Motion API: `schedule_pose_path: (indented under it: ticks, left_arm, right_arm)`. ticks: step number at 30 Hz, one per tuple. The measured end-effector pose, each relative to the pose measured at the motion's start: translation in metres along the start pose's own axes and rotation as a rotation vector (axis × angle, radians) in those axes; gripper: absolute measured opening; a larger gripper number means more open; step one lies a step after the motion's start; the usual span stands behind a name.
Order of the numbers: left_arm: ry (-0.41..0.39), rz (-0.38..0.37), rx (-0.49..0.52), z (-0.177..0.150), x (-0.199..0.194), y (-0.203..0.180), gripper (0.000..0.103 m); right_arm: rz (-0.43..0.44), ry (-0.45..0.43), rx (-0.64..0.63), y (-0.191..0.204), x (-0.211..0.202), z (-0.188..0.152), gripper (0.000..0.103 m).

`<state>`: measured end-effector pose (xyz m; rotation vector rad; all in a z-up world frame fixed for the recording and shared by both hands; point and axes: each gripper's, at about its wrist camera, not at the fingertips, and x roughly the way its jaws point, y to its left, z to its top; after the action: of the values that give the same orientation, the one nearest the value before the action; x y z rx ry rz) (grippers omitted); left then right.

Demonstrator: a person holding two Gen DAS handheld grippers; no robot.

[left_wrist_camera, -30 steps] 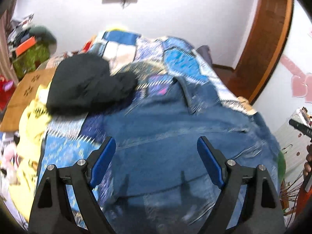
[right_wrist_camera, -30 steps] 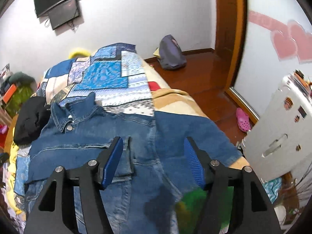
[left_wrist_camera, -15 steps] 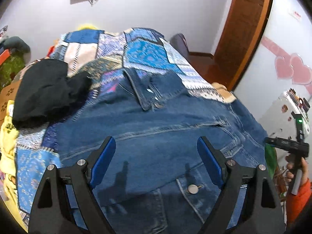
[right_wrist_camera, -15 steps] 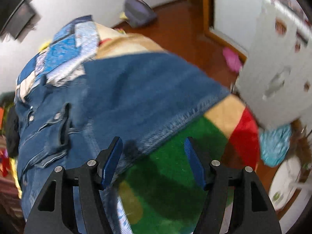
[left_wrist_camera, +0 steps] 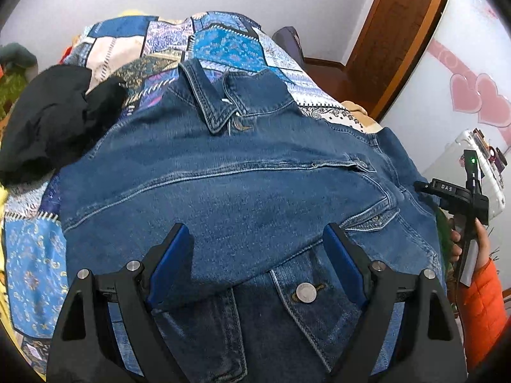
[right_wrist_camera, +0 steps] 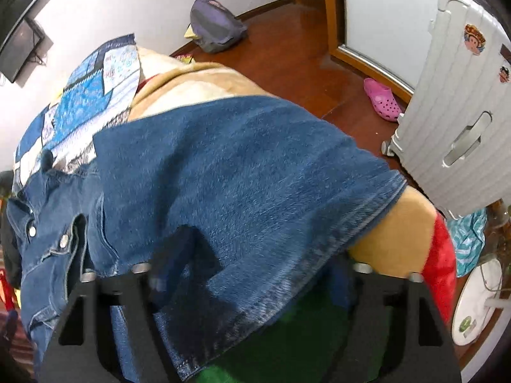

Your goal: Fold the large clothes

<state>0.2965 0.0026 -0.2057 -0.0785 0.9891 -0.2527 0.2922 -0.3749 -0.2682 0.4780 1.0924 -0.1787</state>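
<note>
Plainly, "DAS" on right gripper (left_wrist_camera: pixel 460 198), closing around denim jacket (left_wrist_camera: pixel 239 185) cuff, left gripper (left_wrist_camera: pixel 258 255) released.

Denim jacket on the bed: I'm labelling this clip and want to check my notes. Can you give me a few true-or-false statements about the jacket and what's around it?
1. The denim jacket lies on the patchwork quilt. True.
2. The left hand-held gripper is clamped on the jacket's collar. False: its jaws stand open over the jacket's lower front, well short of the collar.
3. A black garment lies on the bed beside the jacket. True.
4. The pink clog sits on the bed. False: it lies on the wooden floor, near the white suitcase.
</note>
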Motion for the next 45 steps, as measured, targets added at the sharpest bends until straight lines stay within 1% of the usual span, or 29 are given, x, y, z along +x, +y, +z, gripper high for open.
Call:
schedule_pose_path:
  ticks: [1, 2, 4, 5, 7, 9, 11, 13, 15, 17, 19, 21, 23, 25, 27, 28, 29, 31, 32, 34, 36, 37, 39, 40, 41, 42, 43, 44, 45]
  left_arm:
    - [-0.001, 0.001, -0.001, 0.0, 0.0, 0.001, 0.085]
    - [-0.002, 0.001, -0.001, -0.001, 0.0, 0.001, 0.085]
    - [-0.007, -0.002, -0.004, -0.002, -0.002, 0.002, 0.085]
    - [-0.01, -0.003, -0.004, -0.001, -0.003, 0.003, 0.085]
    - [-0.024, -0.001, -0.001, -0.003, -0.006, 0.005, 0.085]
    - [-0.027, 0.011, 0.0, -0.004, -0.006, 0.008, 0.085]
    - [-0.021, 0.016, -0.006, -0.005, -0.005, 0.01, 0.085]
    - [-0.017, 0.017, -0.012, -0.007, -0.005, 0.012, 0.085]
    - [-0.019, 0.019, -0.012, -0.009, -0.007, 0.014, 0.085]
    - [-0.026, 0.027, -0.011, -0.011, -0.01, 0.014, 0.085]
    - [-0.032, 0.033, -0.01, -0.011, -0.012, 0.014, 0.085]
    - [-0.032, 0.034, -0.014, -0.011, -0.014, 0.015, 0.085]
    - [-0.035, 0.034, -0.018, -0.012, -0.016, 0.015, 0.085]
    - [-0.04, 0.033, -0.021, -0.012, -0.018, 0.015, 0.085]
    - [-0.042, 0.034, -0.018, -0.013, -0.021, 0.015, 0.085]
    - [-0.042, 0.036, -0.015, -0.014, -0.022, 0.015, 0.085]
    - [-0.04, 0.038, -0.012, -0.014, -0.022, 0.015, 0.085]
    - [-0.037, 0.044, -0.01, -0.014, -0.022, 0.015, 0.085]
    - [-0.037, 0.046, -0.01, -0.014, -0.022, 0.015, 0.085]
    - [-0.039, 0.049, -0.015, -0.014, -0.022, 0.015, 0.085]
    - [-0.043, 0.045, -0.018, -0.014, -0.024, 0.014, 0.085]
    - [-0.044, 0.042, -0.017, -0.013, -0.024, 0.013, 0.085]
    - [-0.043, 0.039, -0.01, -0.013, -0.025, 0.01, 0.085]
    - [-0.043, 0.039, -0.005, -0.013, -0.025, 0.008, 0.085]
    - [-0.045, 0.038, -0.001, -0.012, -0.025, 0.007, 0.085]
    - [-0.049, 0.036, 0.004, -0.011, -0.026, 0.004, 0.085]
    - [-0.053, 0.033, 0.005, -0.011, -0.027, 0.002, 0.085]
    - [-0.057, 0.029, 0.005, -0.01, -0.028, 0.0, 0.085]
    - [-0.06, 0.026, 0.004, -0.009, -0.028, -0.001, 0.085]
  right_arm:
    - [0.01, -0.012, 0.006, -0.003, -0.006, 0.0, 0.034]
    - [0.017, -0.023, 0.006, -0.004, -0.012, 0.0, 0.021]
    - [0.025, -0.055, -0.006, -0.004, -0.025, 0.0, 0.014]
    - [0.031, -0.081, -0.021, -0.001, -0.035, -0.001, 0.013]
    - [0.013, -0.122, -0.053, 0.008, -0.05, -0.002, 0.011]
    - [0.013, -0.18, -0.1, 0.026, -0.07, -0.004, 0.009]
    - [0.032, -0.229, -0.16, 0.045, -0.088, -0.009, 0.009]
    - [0.062, -0.274, -0.259, 0.075, -0.108, -0.018, 0.008]
    - [0.1, -0.297, -0.351, 0.102, -0.119, -0.025, 0.008]
    - [0.163, -0.279, -0.428, 0.124, -0.124, -0.036, 0.008]
    - [0.267, -0.204, -0.485, 0.147, -0.119, -0.049, 0.008]
    - [0.302, -0.141, -0.519, 0.162, -0.106, -0.059, 0.008]
    - [0.278, -0.083, -0.549, 0.172, -0.087, -0.069, 0.012]
    - [0.258, -0.016, -0.558, 0.175, -0.067, -0.077, 0.012]
    - [0.263, 0.044, -0.552, 0.171, -0.056, -0.081, 0.012]
    - [0.265, 0.072, -0.553, 0.169, -0.053, -0.084, 0.015]
    - [0.265, 0.093, -0.557, 0.167, -0.052, -0.086, 0.016]
    - [0.239, 0.1, -0.557, 0.161, -0.052, -0.086, 0.017]
    - [0.233, 0.104, -0.551, 0.157, -0.057, -0.087, 0.024]
    - [0.247, 0.097, -0.521, 0.147, -0.068, -0.084, 0.028]
    - [0.273, 0.074, -0.508, 0.143, -0.084, -0.084, 0.028]
    - [0.27, 0.058, -0.506, 0.141, -0.091, -0.083, 0.028]
    - [0.234, 0.005, -0.501, 0.133, -0.108, -0.08, 0.029]
    - [0.213, -0.02, -0.487, 0.126, -0.116, -0.078, 0.033]
    - [0.202, -0.034, -0.469, 0.123, -0.118, -0.074, 0.042]
    - [0.186, -0.053, -0.432, 0.113, -0.123, -0.07, 0.047]
    - [0.176, -0.064, -0.408, 0.108, -0.124, -0.066, 0.057]
    - [0.158, -0.082, -0.371, 0.101, -0.126, -0.062, 0.063]
    - [0.143, -0.097, -0.338, 0.095, -0.125, -0.058, 0.064]
